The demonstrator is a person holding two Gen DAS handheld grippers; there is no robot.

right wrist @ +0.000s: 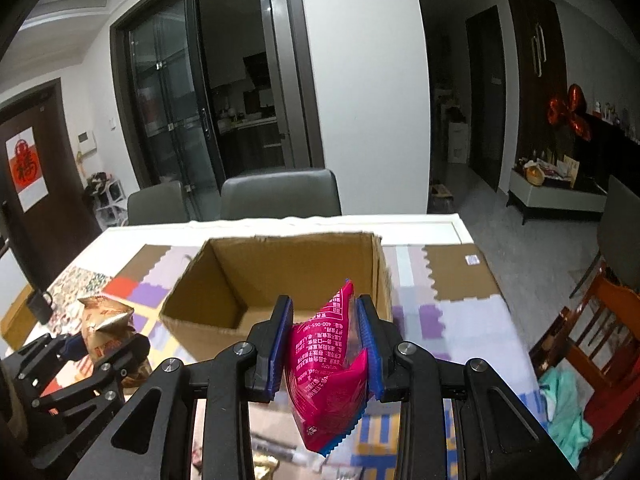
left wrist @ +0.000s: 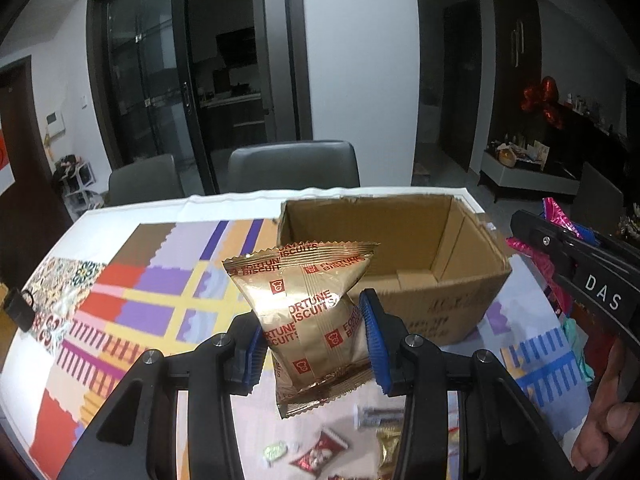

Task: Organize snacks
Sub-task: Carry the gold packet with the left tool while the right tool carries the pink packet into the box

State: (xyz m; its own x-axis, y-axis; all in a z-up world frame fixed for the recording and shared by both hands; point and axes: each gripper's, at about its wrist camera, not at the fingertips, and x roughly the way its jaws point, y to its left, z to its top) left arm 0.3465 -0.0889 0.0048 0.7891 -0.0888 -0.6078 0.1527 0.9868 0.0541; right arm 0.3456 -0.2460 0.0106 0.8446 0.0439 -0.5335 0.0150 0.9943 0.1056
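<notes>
My left gripper (left wrist: 314, 334) is shut on a gold biscuit packet (left wrist: 312, 316) with red lettering, held above the patterned tablecloth just short of the open cardboard box (left wrist: 472, 248). The right gripper (right wrist: 324, 332) is shut on a pink snack packet (right wrist: 326, 376), raised in front of the same box (right wrist: 224, 280), whose inside looks bare. Seen from the right wrist, the left gripper (right wrist: 104, 340) and its gold packet (right wrist: 106, 320) sit at the lower left. The left wrist view catches the right gripper's black body at its right edge, with pink wrapper (left wrist: 556, 212) beyond it.
Several small loose snacks (left wrist: 320, 450) lie on the table under the left gripper. A black mug (right wrist: 38, 306) stands at the table's left edge. Two grey chairs (right wrist: 280, 196) stand behind the table, a wooden chair (right wrist: 600, 340) with teal cloth to the right.
</notes>
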